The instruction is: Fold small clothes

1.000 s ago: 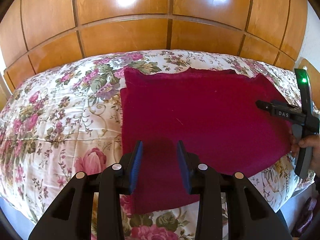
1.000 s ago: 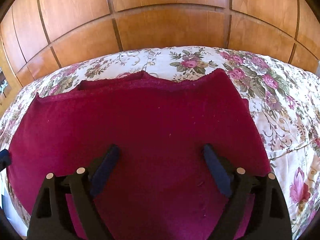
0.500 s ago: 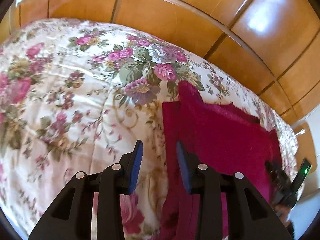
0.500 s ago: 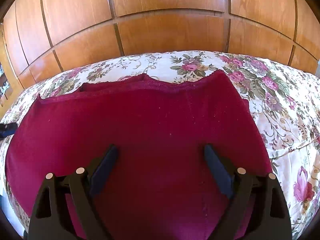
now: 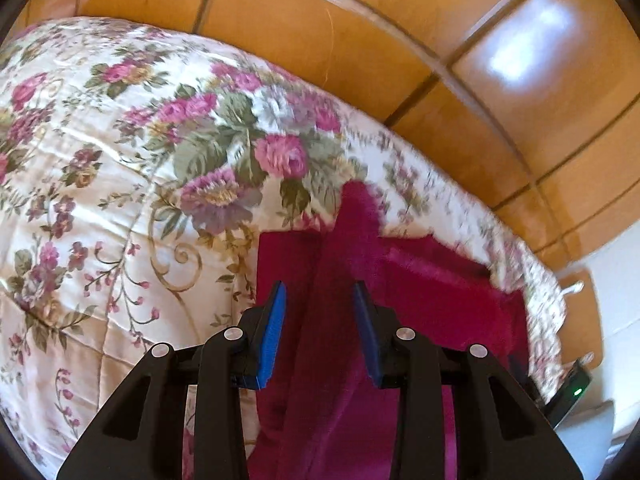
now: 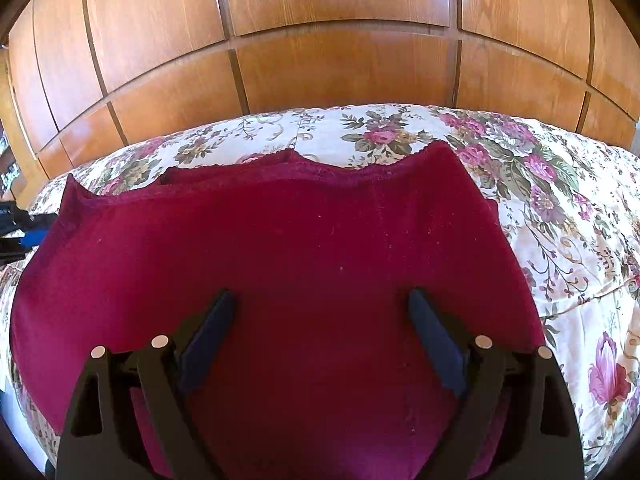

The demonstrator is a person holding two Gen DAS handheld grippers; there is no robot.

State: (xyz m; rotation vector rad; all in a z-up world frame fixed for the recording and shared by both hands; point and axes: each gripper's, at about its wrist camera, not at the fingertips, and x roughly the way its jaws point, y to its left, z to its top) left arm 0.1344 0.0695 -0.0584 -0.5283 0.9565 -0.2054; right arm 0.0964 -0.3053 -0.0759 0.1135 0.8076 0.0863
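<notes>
Bright daylight fills both fisheye views, throwing white glare patches on the glossy wood panels [image 5: 516,60], while motion blur smears the floral bedspread [image 5: 120,200] in the left view and edges bow and darken.

Both wrist views close above bed [image 5: 100,208], tilted down, sharing red garment [image 6: 304,280]

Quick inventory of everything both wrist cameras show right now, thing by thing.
Garment: one, dark red, spread flat on the bed, a fold raised along its left edge.
Bedspread: one, cream with pink flowers, under the garment.
Wardrobe panels: several, glossy brown wood, behind the bed.
Left tool: one, black with blue pads, partly open, over the garment's left edge, gripping nothing.
Right tool: one, black with dark pads, wide open above the garment's near part.
</notes>
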